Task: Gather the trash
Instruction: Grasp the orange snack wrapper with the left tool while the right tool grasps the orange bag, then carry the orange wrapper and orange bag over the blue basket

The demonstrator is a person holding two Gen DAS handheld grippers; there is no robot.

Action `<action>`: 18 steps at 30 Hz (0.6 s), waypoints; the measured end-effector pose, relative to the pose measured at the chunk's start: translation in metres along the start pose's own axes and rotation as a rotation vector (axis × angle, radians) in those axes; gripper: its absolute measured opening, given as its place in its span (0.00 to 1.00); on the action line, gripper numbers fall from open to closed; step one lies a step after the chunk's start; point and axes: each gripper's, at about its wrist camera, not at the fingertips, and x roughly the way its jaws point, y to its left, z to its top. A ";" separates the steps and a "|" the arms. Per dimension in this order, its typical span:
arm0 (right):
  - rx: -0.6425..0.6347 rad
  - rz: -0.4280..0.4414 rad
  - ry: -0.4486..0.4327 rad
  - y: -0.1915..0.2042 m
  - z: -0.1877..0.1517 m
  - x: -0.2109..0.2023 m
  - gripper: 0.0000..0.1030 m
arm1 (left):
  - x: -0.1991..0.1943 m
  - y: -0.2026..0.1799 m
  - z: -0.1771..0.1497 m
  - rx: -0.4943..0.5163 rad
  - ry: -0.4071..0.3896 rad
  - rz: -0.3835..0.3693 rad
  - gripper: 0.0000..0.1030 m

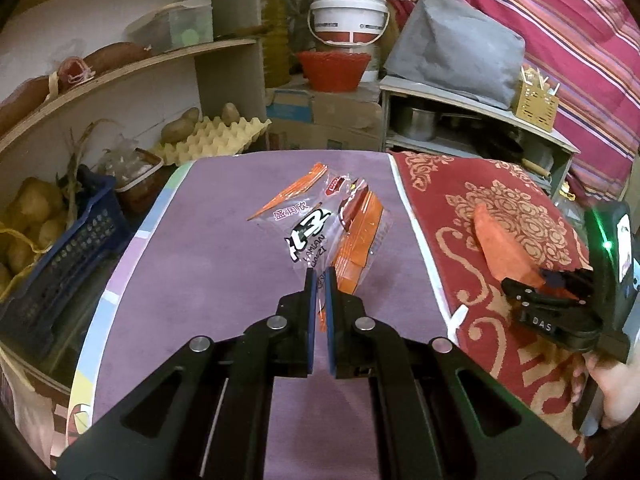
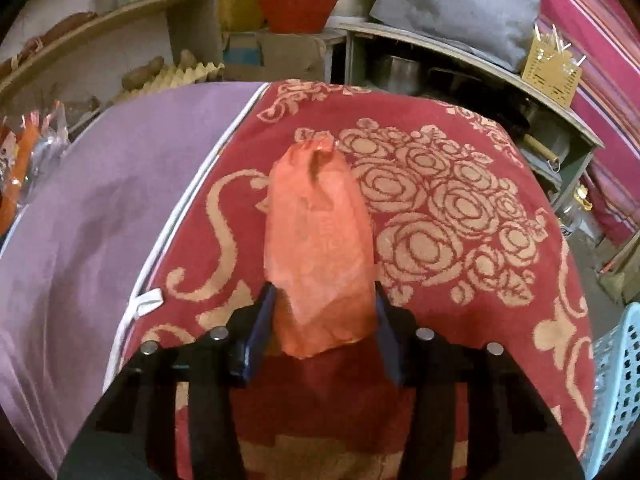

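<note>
A clear plastic snack wrapper (image 1: 320, 224) with orange panels and black lettering lies on the purple cloth (image 1: 208, 280). My left gripper (image 1: 319, 280) is shut on its near corner. An orange paper bag (image 2: 320, 240) lies lengthwise over the red floral cloth (image 2: 460, 208). My right gripper (image 2: 324, 300) has a pad against each side of the bag's near end. In the left wrist view the right gripper (image 1: 560, 280) shows at the right edge with the orange bag (image 1: 500, 244) sticking out of it, and a hand below it.
A light blue perforated basket (image 2: 616, 380) stands at the lower right. Left of the purple cloth is a dark blue crate (image 1: 60, 264) beside potatoes and an egg tray (image 1: 216, 136). Behind are wooden shelves, a red bowl (image 1: 334, 68), a white bucket and a grey shelf unit (image 1: 480, 120).
</note>
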 end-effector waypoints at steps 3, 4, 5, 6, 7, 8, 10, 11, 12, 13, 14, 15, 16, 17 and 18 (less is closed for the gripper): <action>-0.004 0.006 -0.018 -0.001 0.001 -0.004 0.20 | 0.001 0.002 0.002 -0.012 0.001 -0.002 0.03; 0.004 0.013 -0.023 -0.002 0.001 -0.006 0.17 | 0.001 0.001 0.002 -0.013 -0.001 -0.004 0.03; 0.023 0.036 -0.028 -0.006 0.000 -0.009 0.16 | 0.001 0.000 0.002 -0.011 -0.003 -0.006 0.03; 0.035 0.049 -0.033 -0.010 0.000 -0.011 0.13 | 0.000 -0.003 0.002 -0.003 -0.005 -0.007 0.03; 0.040 0.053 -0.039 -0.012 0.000 -0.014 0.12 | 0.000 -0.006 0.002 0.003 -0.007 -0.007 0.03; 0.040 0.055 -0.048 -0.014 0.000 -0.018 0.11 | 0.000 -0.008 0.002 0.008 -0.007 -0.008 0.03; 0.038 0.058 -0.061 -0.019 0.000 -0.025 0.11 | 0.000 -0.013 0.001 0.015 -0.006 -0.011 0.03; 0.038 0.057 -0.072 -0.023 -0.001 -0.031 0.11 | 0.001 -0.016 0.001 0.018 -0.005 -0.015 0.03; 0.040 0.057 -0.079 -0.026 -0.001 -0.036 0.11 | 0.001 -0.019 0.001 0.019 -0.006 -0.019 0.03; 0.043 0.057 -0.087 -0.030 -0.002 -0.041 0.11 | 0.000 -0.022 0.001 0.021 -0.007 -0.022 0.03; 0.050 0.057 -0.098 -0.036 -0.003 -0.048 0.11 | -0.001 -0.025 0.002 0.022 -0.009 -0.028 0.03; 0.055 0.056 -0.105 -0.041 -0.004 -0.053 0.11 | -0.002 -0.029 0.002 0.023 -0.013 -0.034 0.03; 0.058 0.055 -0.110 -0.045 -0.005 -0.058 0.11 | -0.003 -0.032 0.003 0.024 -0.016 -0.039 0.03; 0.066 0.052 -0.119 -0.052 -0.007 -0.066 0.11 | -0.005 -0.036 0.003 0.025 -0.020 -0.047 0.03; 0.073 0.048 -0.124 -0.058 -0.008 -0.071 0.11 | -0.006 -0.042 0.003 0.030 -0.024 -0.059 0.03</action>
